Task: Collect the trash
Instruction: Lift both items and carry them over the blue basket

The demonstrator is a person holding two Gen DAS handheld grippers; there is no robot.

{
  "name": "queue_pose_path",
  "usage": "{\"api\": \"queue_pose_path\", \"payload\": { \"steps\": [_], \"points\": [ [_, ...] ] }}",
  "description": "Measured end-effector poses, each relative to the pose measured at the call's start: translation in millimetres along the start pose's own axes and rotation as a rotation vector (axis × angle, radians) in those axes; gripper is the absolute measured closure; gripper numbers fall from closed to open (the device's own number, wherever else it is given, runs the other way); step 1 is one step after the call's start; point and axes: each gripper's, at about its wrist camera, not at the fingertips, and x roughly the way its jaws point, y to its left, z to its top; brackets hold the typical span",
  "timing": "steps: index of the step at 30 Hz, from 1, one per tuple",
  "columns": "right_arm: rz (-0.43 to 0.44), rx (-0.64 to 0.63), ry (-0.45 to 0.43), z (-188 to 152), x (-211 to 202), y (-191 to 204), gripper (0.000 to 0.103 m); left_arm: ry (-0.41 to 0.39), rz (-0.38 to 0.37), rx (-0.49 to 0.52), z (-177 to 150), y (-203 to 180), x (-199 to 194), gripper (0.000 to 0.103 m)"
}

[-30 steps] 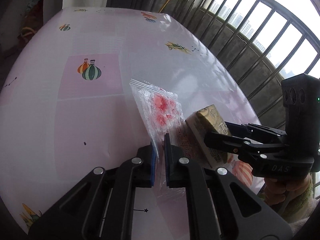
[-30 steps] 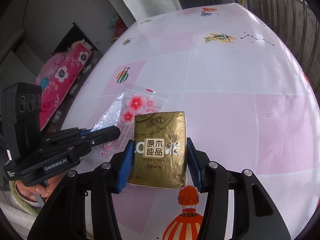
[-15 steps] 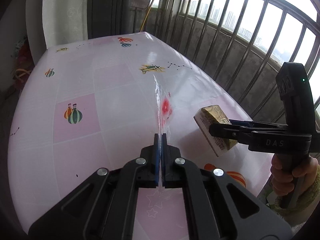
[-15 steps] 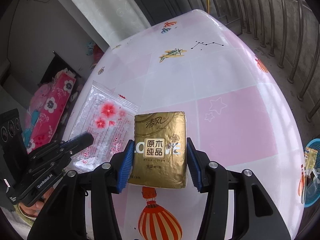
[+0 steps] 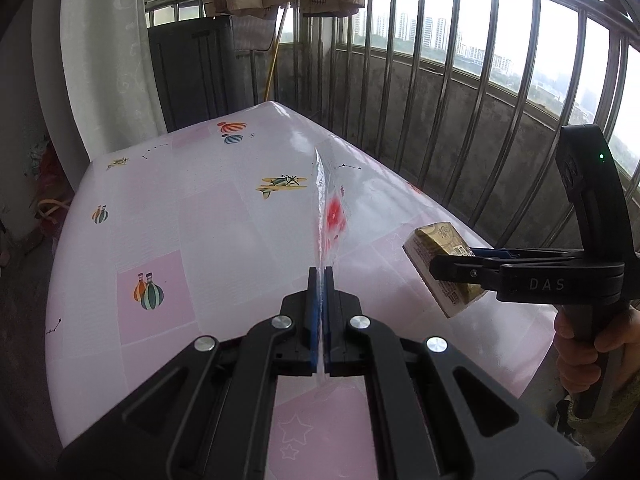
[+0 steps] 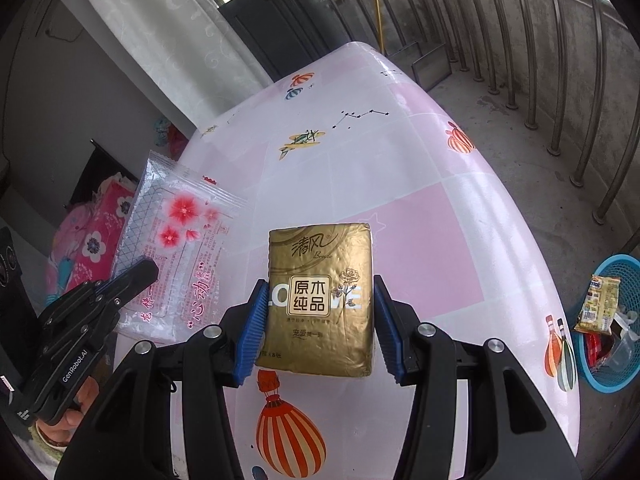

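My left gripper (image 5: 320,276) is shut on a clear plastic bag (image 5: 326,216) printed with red flowers, held edge-on above the pink table (image 5: 208,216). In the right wrist view the same plastic bag (image 6: 180,236) shows flat, hanging from the left gripper (image 6: 140,276) at the left. My right gripper (image 6: 318,296) is shut on a gold tissue pack (image 6: 320,300), its blue pads pressing both sides. The gold tissue pack (image 5: 440,264) and the right gripper (image 5: 452,268) also show at the right of the left wrist view, lifted off the table.
A blue basket (image 6: 612,320) with wrappers inside stands on the floor right of the table. Metal railing (image 5: 460,100) runs along the table's far and right side. A dark cabinet (image 5: 192,76) and a curtain (image 5: 104,60) stand behind. Floral bedding (image 6: 88,240) lies at the left.
The left gripper shut on the plastic bag and lifted it off the table, rolling so the bag stands edge-on. The right gripper rose with the tissue pack; the blue basket came into view.
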Motion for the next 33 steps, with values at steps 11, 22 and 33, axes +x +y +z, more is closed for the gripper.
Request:
{"api": "queue_pose_path", "payload": {
  "steps": [11,22,33],
  "points": [
    [-0.003,0.024,-0.032,-2.5,-15.5,-13.1,0.054,-0.017,0.025,0.046,4.1,-15.7,-4.6,0.103],
    [0.001,0.059,-0.067,-3.6,-29.4,-32.7,0.054,-0.033,0.035,0.104,11.4,-38.5,-6.7,0.103],
    [-0.068,0.186,-0.202,-5.0,-83.0,-92.6,0.054,-0.046,-0.098,0.162,39.3,-84.3,1.8,0.103]
  ]
}}
